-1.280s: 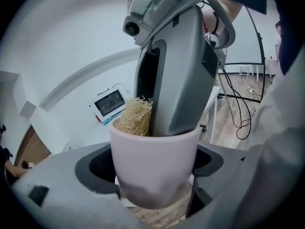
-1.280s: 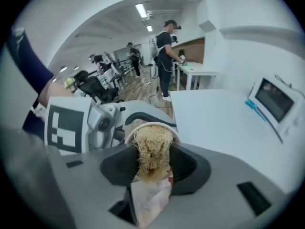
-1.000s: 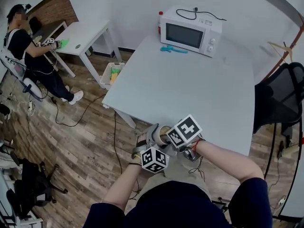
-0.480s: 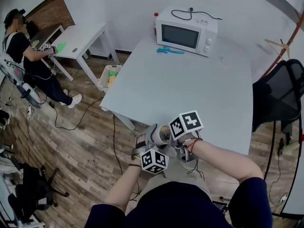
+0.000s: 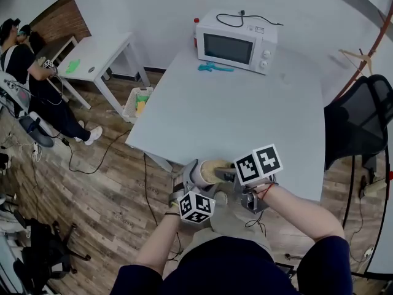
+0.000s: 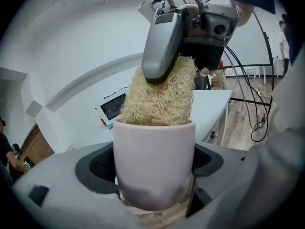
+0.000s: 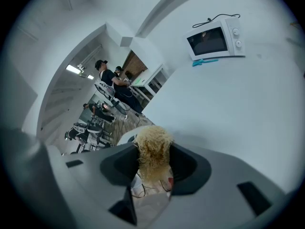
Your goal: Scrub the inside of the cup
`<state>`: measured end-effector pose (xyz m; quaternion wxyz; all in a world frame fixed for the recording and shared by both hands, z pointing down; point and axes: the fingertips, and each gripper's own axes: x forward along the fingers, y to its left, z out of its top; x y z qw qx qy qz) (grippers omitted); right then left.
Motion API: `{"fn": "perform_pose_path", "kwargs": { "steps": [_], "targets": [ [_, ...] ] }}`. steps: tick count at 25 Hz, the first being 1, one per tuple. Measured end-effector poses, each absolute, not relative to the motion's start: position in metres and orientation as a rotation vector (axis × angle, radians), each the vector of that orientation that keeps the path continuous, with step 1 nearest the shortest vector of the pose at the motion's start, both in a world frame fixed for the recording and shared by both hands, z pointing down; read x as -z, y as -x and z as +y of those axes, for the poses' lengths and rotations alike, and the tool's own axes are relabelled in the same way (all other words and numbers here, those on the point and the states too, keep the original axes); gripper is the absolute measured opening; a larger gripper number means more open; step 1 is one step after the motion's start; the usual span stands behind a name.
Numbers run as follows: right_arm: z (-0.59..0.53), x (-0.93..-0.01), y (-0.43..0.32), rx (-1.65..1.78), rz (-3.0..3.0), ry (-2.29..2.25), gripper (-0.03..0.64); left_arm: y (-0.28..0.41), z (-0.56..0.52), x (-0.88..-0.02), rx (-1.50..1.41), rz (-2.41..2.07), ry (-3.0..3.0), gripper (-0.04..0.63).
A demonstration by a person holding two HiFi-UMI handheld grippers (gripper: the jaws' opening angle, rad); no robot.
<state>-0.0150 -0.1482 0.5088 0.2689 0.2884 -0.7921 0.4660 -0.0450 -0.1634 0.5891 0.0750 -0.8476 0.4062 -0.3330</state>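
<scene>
A pale cup [image 6: 153,161] sits between the jaws of my left gripper [image 6: 153,175], which is shut on its sides. A tan loofah sponge [image 6: 159,97] fills the cup's mouth and sticks out above the rim. My right gripper [image 6: 167,46] is shut on the sponge from above. In the right gripper view the sponge [image 7: 153,154] is pinched between the jaws of the right gripper [image 7: 153,163]. In the head view the cup [image 5: 209,171] is held off the near table edge, with the left gripper [image 5: 199,177] beside it and the right gripper [image 5: 227,177] at its mouth.
The grey table [image 5: 245,115] carries a white microwave [image 5: 236,40] and a blue object [image 5: 215,67] at its far end. A black chair [image 5: 362,121] stands to the right. A small white table [image 5: 98,53], a seated person [image 5: 31,72] and a basket [image 5: 138,102] are to the left.
My right gripper has drawn back to the right, so more of the sponge shows at the cup's mouth. The left gripper still holds the cup in about the same place.
</scene>
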Motion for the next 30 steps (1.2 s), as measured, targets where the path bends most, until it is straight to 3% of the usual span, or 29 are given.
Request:
{"fn": "perform_pose_path", "kwargs": {
  "steps": [30],
  "targets": [
    [-0.290,-0.519,-0.084,-1.376,-2.396,-1.409,0.173,-0.025,-0.345,-0.646,0.842,1.235,2.952,0.451]
  ]
}}
